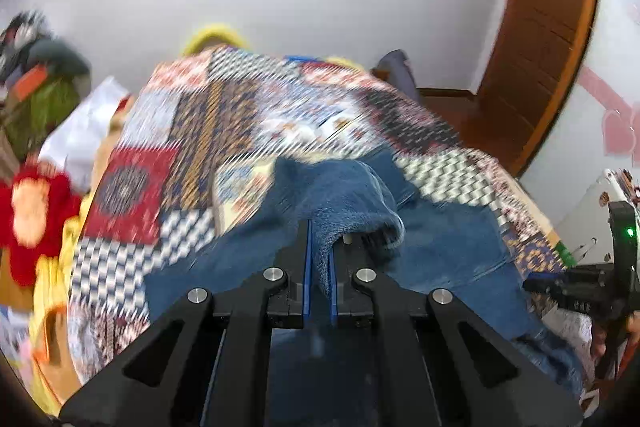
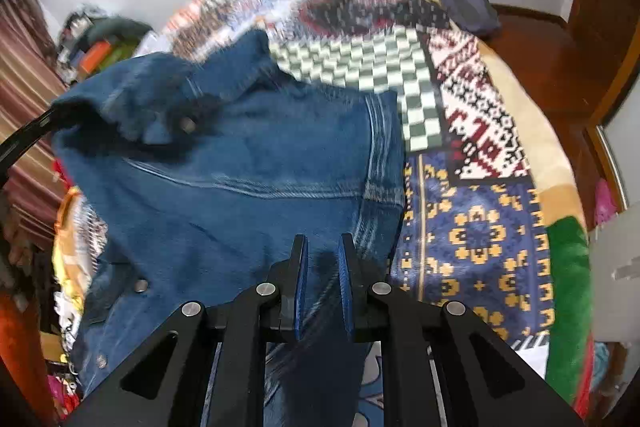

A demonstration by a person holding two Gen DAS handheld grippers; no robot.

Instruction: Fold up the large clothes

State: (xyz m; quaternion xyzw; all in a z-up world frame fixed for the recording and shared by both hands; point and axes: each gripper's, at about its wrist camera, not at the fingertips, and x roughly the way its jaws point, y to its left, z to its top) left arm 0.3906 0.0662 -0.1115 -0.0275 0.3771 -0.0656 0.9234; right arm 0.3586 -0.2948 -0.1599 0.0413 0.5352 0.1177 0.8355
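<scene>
Patchwork-quilted bed (image 2: pixel 480 219) carries a denim jacket (image 2: pixel 248 167). Left hand-held gripper (image 1: pixel 320 259) clenched on jacket edge, mid-fold; right hand-held gripper (image 2: pixel 323 267) pinches the hem. Next: lay the lifted edge across, flat.

Your left gripper (image 1: pixel 320 259): matte black frame, two angular link arms spreading toward the camera, each with a triangular cut-out. Four round silver pivot pins sit in a row across the links. Finger pads (image 1: pixel 307 267) are flat blue strips mounted on black blocks.

Your right gripper (image 2: pixel 323 267): the same build, black linkage, four silver pins, triangular cut-outs, blue ribbed pads (image 2: pixel 345 291) on black fingers tapering to blunt tips.

In the left wrist view, your right gripper's black body shows at the right edge with a small green indicator light.
</scene>
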